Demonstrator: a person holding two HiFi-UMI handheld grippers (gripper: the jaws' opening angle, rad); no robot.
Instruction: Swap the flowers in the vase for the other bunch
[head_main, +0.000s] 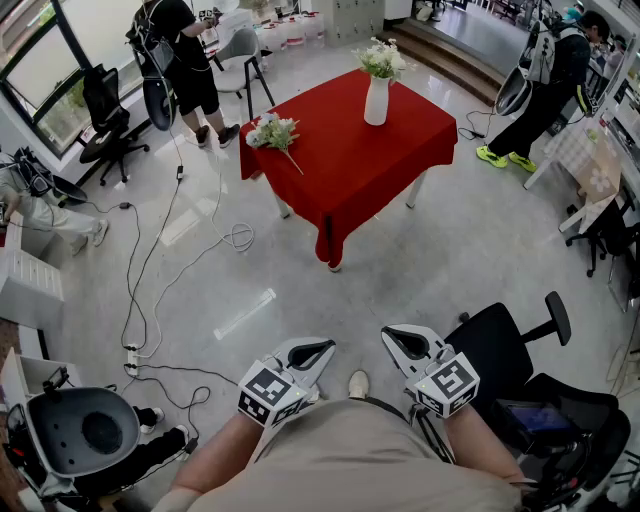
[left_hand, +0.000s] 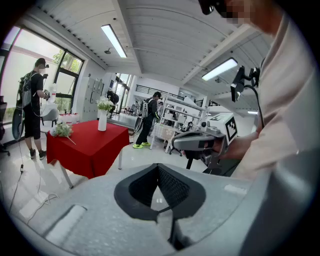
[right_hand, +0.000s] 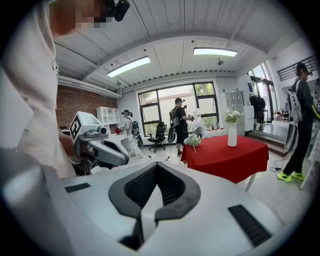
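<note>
A white vase (head_main: 376, 100) with white flowers (head_main: 381, 58) stands on the far right part of a red-clothed table (head_main: 350, 150). A second bunch of flowers (head_main: 273, 133) lies flat near the table's left edge. Both grippers are held close to my body, well short of the table. My left gripper (head_main: 318, 350) is shut with nothing in it, and my right gripper (head_main: 396, 338) is shut and empty too. The left gripper view shows the vase (left_hand: 102, 120), the loose bunch (left_hand: 62, 130) and the right gripper (left_hand: 200, 141). The right gripper view shows the vase (right_hand: 232, 134) and the bunch (right_hand: 192, 142).
Cables (head_main: 150, 270) trail over the floor at the left. A black office chair (head_main: 520, 365) stands at my right, a grey seat (head_main: 85, 430) at lower left. One person (head_main: 180, 60) stands behind the table's left, another (head_main: 545, 80) at far right.
</note>
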